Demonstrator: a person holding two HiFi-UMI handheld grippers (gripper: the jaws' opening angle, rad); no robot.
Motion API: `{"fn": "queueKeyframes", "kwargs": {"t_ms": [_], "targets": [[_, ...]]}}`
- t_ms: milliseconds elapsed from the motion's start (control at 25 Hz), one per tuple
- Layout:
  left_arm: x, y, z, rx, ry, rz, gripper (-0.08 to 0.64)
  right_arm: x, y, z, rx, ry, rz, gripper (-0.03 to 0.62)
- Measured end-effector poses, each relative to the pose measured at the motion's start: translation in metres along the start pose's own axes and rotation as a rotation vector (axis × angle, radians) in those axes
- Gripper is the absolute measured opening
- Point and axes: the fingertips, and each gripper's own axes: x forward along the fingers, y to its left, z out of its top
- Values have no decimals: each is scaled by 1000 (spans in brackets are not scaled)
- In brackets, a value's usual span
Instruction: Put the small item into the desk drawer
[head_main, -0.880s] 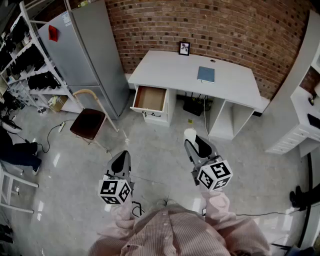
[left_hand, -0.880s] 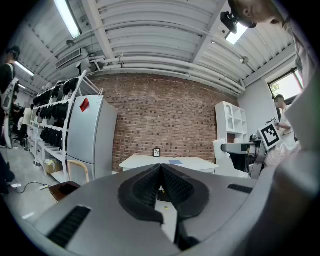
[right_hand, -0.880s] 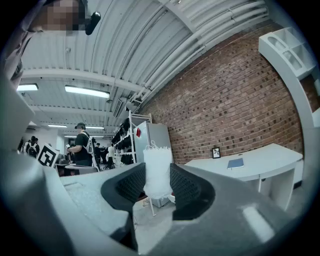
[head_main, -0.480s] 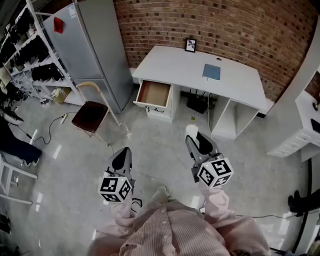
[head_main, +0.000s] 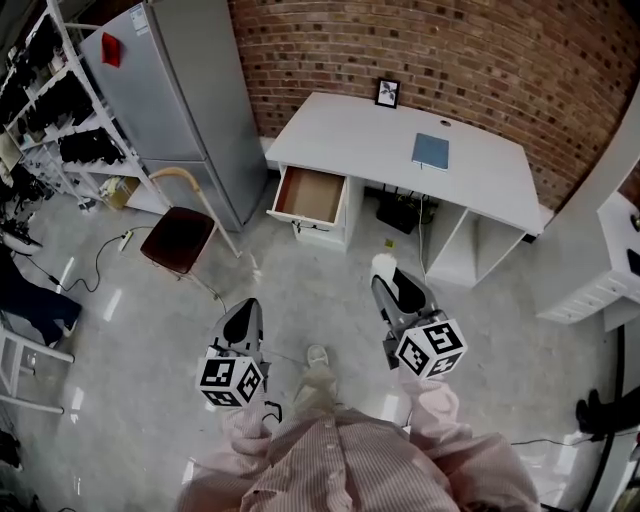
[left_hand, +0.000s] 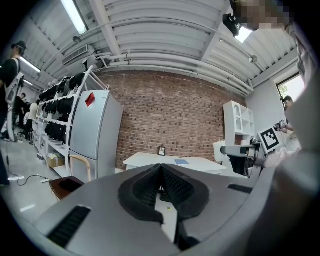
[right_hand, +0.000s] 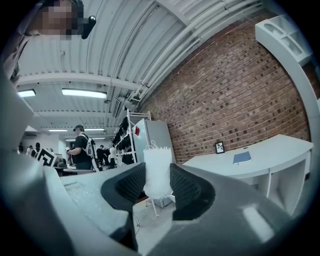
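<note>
My right gripper (head_main: 388, 284) (right_hand: 158, 186) is shut on a small white item (head_main: 381, 266) (right_hand: 157, 171), which sticks out past the jaw tips. It hangs over the floor in front of the white desk (head_main: 360, 140) (right_hand: 260, 155). The desk's drawer (head_main: 309, 197) stands pulled open at the left end, with a bare wooden bottom. My left gripper (head_main: 243, 319) (left_hand: 161, 176) is shut with nothing between its jaws, held over the floor to the left of the right one. The desk also shows in the left gripper view (left_hand: 175, 162).
A blue notebook (head_main: 432, 150) and a small picture frame (head_main: 387, 93) are on the desk. A wooden chair (head_main: 178, 235) stands left of the drawer, beside a grey fridge (head_main: 170, 90). Shelving (head_main: 60, 120) lines the left wall, white cabinets (head_main: 610, 260) the right. People stand in the background (right_hand: 80, 147).
The view has shifted as I step forward: a foot now shows below me and the desk sits slightly further right. Both grippers keep their poses, and the white item stays held.
</note>
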Motion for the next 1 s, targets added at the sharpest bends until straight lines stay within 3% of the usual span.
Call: {"fn": "queueKeyframes", "kwargs": {"t_ms": [600,1000], "targets": [[161,89,15,-48,51,-15,-2,164,-70,-10,39,83,-21,155],[233,135,27,-42,57,-42,-2,244,-99,-15,60,84,-36,155]]}}
